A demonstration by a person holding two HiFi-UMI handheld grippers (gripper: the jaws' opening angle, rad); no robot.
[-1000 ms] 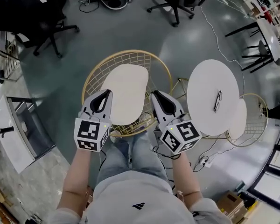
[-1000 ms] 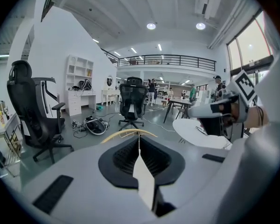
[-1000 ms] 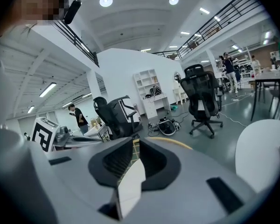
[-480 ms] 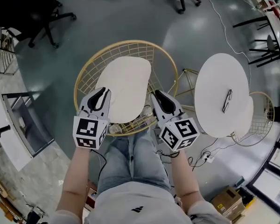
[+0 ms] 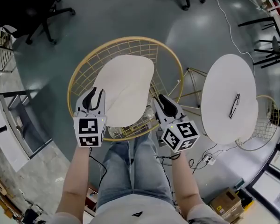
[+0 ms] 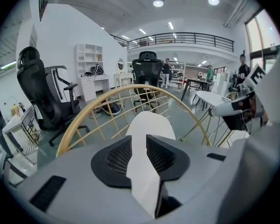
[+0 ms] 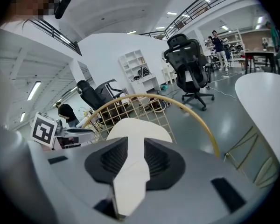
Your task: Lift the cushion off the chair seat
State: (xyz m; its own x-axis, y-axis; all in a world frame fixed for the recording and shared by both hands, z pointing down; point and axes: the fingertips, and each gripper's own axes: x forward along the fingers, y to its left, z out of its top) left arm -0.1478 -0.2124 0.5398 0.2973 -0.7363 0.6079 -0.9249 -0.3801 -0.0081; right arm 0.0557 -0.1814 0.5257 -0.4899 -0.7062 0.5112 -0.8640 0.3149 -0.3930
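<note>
A cream cushion point(image 5: 126, 87) lies on the seat of a gold wire chair point(image 5: 126, 41). My left gripper point(image 5: 93, 97) sits low at the cushion's left edge, and my right gripper point(image 5: 160, 101) at its near right edge. Both stand open, their jaws having just been opening. In the left gripper view the cushion point(image 6: 149, 125) shows through the gap of the left gripper point(image 6: 139, 146), with the chair rim point(image 6: 107, 97) arching behind. The right gripper view shows the same: the cushion point(image 7: 137, 129) beyond the right gripper point(image 7: 133, 155). Neither pair of pads presses on it.
A round white table point(image 5: 224, 92) with a pair of glasses point(image 5: 234, 105) stands right of the chair, and a second wire chair point(image 5: 266, 120) beyond it. Cables point(image 5: 205, 160) lie on the floor. Black office chairs point(image 6: 37, 92) stand further off. My legs are just behind the chair.
Both grippers have sunk toward the chair seat, to the cushion's left and right edges. Their jaws have parted from nearly shut to open.
</note>
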